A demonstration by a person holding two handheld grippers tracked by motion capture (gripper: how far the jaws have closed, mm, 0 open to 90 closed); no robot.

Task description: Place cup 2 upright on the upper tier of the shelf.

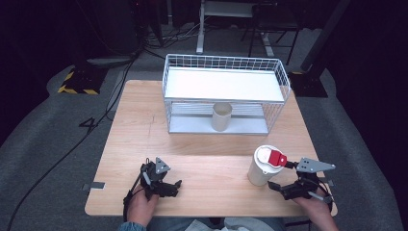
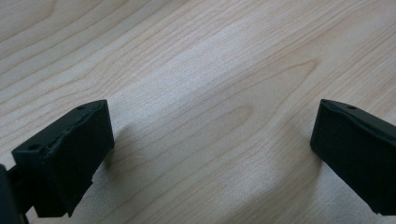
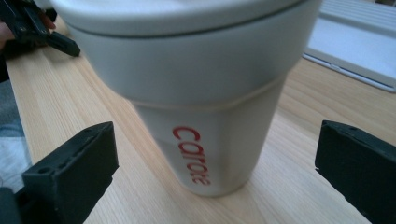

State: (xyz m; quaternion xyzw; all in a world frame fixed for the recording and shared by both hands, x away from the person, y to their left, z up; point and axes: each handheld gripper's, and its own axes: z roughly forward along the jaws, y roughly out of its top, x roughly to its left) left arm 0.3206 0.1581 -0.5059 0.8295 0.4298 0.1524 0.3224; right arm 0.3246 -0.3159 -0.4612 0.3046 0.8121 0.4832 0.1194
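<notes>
— Both tongs gaping?
— Yes. I'm holding my left tongs (image 2: pixel 212 154) wide over the bare table (image 1: pixel 202 185); my right tongs (image 3: pixel 215 163) are flanking the white cup (image 3: pixel 205 93), seemingly without touching.

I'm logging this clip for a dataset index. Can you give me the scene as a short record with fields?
surface: wooden table
rack: white wire shelf rack, far side of table
in rack: beige cup, upright on lower shelf
near right: white tumbler, red-and-white lid, red lettering
left gripper: open, over bare wood
right gripper: open, jaws either side of the tumbler, not touching
</notes>
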